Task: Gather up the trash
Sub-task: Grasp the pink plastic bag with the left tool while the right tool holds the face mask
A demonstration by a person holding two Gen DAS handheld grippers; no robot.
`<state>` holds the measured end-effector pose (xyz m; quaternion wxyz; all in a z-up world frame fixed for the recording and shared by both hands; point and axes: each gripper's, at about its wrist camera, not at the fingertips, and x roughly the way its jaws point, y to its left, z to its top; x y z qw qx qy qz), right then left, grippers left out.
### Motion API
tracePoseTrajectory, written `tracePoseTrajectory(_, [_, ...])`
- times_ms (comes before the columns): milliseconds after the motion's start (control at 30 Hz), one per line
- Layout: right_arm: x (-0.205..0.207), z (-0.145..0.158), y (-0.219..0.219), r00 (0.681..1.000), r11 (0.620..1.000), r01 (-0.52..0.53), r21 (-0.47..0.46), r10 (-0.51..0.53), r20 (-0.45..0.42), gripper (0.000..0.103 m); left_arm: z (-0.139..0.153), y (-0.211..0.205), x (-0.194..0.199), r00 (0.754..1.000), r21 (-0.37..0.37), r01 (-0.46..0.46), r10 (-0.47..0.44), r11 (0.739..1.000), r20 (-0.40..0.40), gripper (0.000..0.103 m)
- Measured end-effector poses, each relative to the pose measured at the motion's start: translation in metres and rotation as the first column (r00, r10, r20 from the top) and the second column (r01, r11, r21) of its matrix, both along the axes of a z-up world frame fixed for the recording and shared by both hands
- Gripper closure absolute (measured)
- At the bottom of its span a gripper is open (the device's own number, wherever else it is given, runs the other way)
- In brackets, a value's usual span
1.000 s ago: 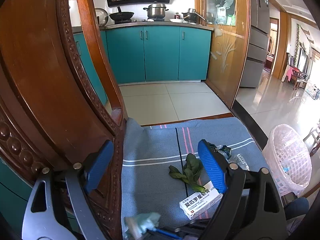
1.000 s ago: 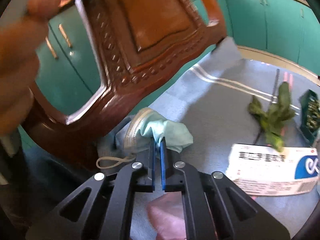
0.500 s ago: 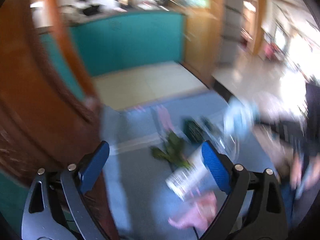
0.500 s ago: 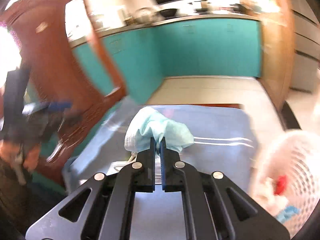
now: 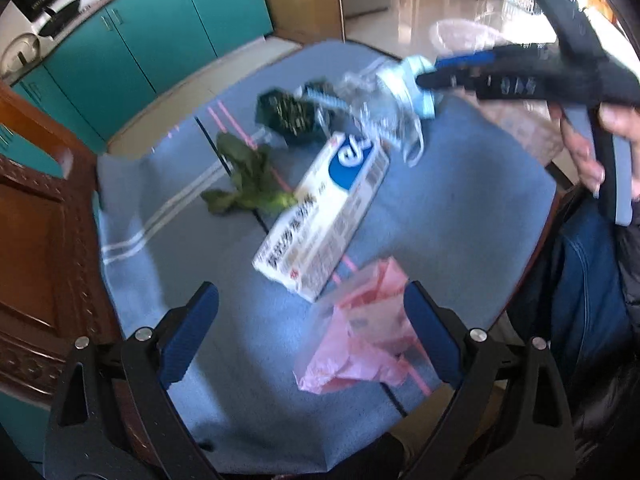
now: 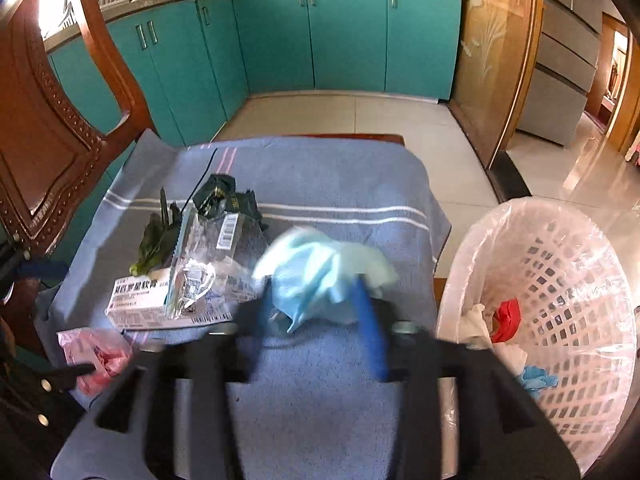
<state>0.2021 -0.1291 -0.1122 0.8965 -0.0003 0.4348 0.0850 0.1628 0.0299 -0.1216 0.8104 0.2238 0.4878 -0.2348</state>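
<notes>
My right gripper (image 6: 316, 300) hangs over the blue cloth's right part, left of the white lattice bin (image 6: 560, 300). Its jaws are opening, with the light blue face mask (image 6: 320, 276) loose between them. In the left wrist view that gripper (image 5: 432, 76) and the mask (image 5: 416, 80) show at the upper right. My left gripper (image 5: 310, 300) is open and points down at a pink plastic bag (image 5: 360, 340) beside a white medicine box (image 5: 324, 216). A green leaf (image 5: 248, 184), a dark wrapper (image 5: 288, 112) and clear packaging (image 5: 380, 112) lie beyond.
A blue-grey striped cloth (image 6: 340, 176) covers the table. A carved wooden chair (image 6: 48, 120) stands at its left. The bin holds red, white and blue scraps. Teal cabinets (image 6: 340, 36) line the far wall. A person's hand (image 5: 580, 148) holds the right gripper.
The right gripper carried the mask from beside the chair across to the bin side, and its jaws have parted. The left gripper tipped down over the box and pink bag.
</notes>
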Motion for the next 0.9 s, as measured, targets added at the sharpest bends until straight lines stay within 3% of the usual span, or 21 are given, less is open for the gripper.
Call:
tracePoseTrajectory(67, [0.000, 0.004, -0.004, 1.000, 1.000, 0.021, 0.013, -0.022, 0.018, 0.039, -0.005, -0.001, -0.004, 1.000, -0.004, 0.017, -0.017, 1.000, -0.015, 0.008])
tracePoseTrajectory(300, [0.002, 0.009, -0.020, 0.995, 0.992, 0.097, 0.087, -0.099, 0.021, 0.036, -0.027, -0.009, -0.010, 0.997, 0.056, 0.056, -0.053, 0.997, -0.051, 0.009])
tracePoseTrajectory(367, [0.002, 0.011, -0.023, 0.994, 0.990, 0.104, 0.094, -0.107, 0.025, 0.036, -0.029, -0.008, -0.010, 0.997, 0.052, 0.055, -0.052, 0.997, -0.058, 0.028])
tracePoseTrajectory(433, [0.002, 0.012, -0.024, 0.993, 0.989, 0.109, 0.095, -0.113, 0.032, 0.036, -0.027, -0.005, -0.009, 0.998, 0.043, 0.045, -0.042, 0.998, -0.053, 0.028])
tracePoseTrajectory(533, [0.002, 0.011, -0.024, 0.993, 0.990, 0.107, 0.092, -0.110, 0.030, 0.035, -0.017, 0.001, -0.008, 0.999, -0.003, 0.024, -0.024, 1.000, -0.040, 0.030])
tracePoseTrajectory(900, [0.006, -0.004, 0.006, 0.998, 0.997, 0.052, -0.053, -0.051, 0.025, 0.035, 0.039, 0.011, 0.002, 0.984, -0.174, -0.078, 0.104, 0.982, 0.145, 0.029])
